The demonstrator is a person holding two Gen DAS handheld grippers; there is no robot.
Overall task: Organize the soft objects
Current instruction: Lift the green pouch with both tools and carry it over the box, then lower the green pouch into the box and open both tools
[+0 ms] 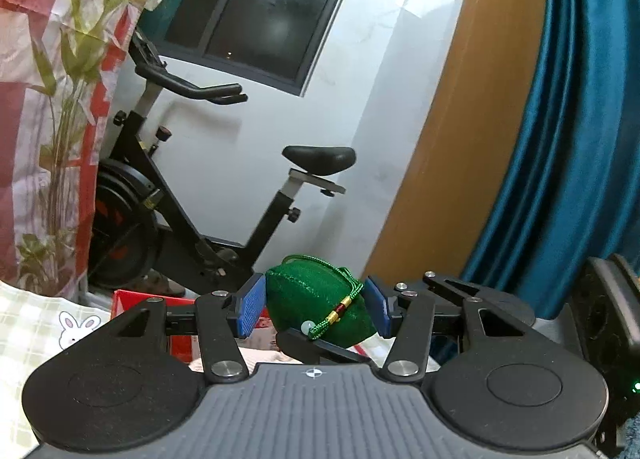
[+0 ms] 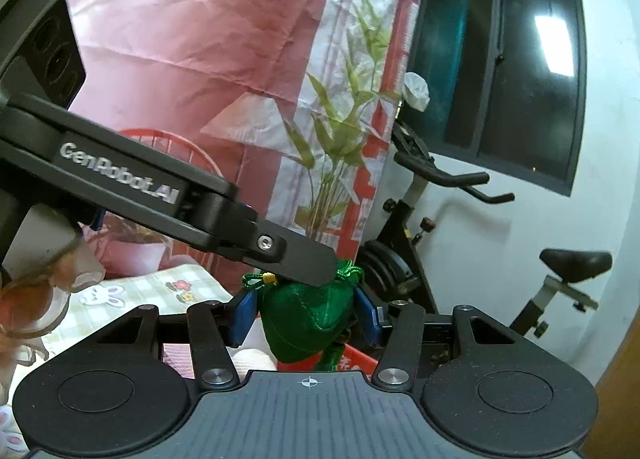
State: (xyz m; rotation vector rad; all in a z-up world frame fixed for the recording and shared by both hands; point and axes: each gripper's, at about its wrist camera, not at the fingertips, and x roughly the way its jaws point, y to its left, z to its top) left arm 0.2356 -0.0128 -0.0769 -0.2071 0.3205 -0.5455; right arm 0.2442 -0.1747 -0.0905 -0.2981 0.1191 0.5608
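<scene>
A green drawstring pouch (image 1: 316, 305) with a green cord and a pale bead hangs in the air between the blue pads of my left gripper (image 1: 316, 301), which is shut on its sides. From below, a black finger (image 1: 320, 345) of the other gripper crosses under the pouch. In the right wrist view the same pouch (image 2: 304, 323) sits between the blue pads of my right gripper (image 2: 306, 317), also shut on it. The left gripper's black finger (image 2: 296, 259) lies across the pouch's gathered top there.
An exercise bike (image 1: 224, 219) stands ahead under a dark window (image 1: 260, 11). A pink and white bamboo-print cloth (image 2: 240, 59) hangs at the left, a teal curtain (image 1: 560, 139) at the right. Below lie a red box (image 1: 136, 301) and a checked bunny-print sheet (image 2: 132, 295). A gloved hand (image 2: 60, 291) holds the left gripper.
</scene>
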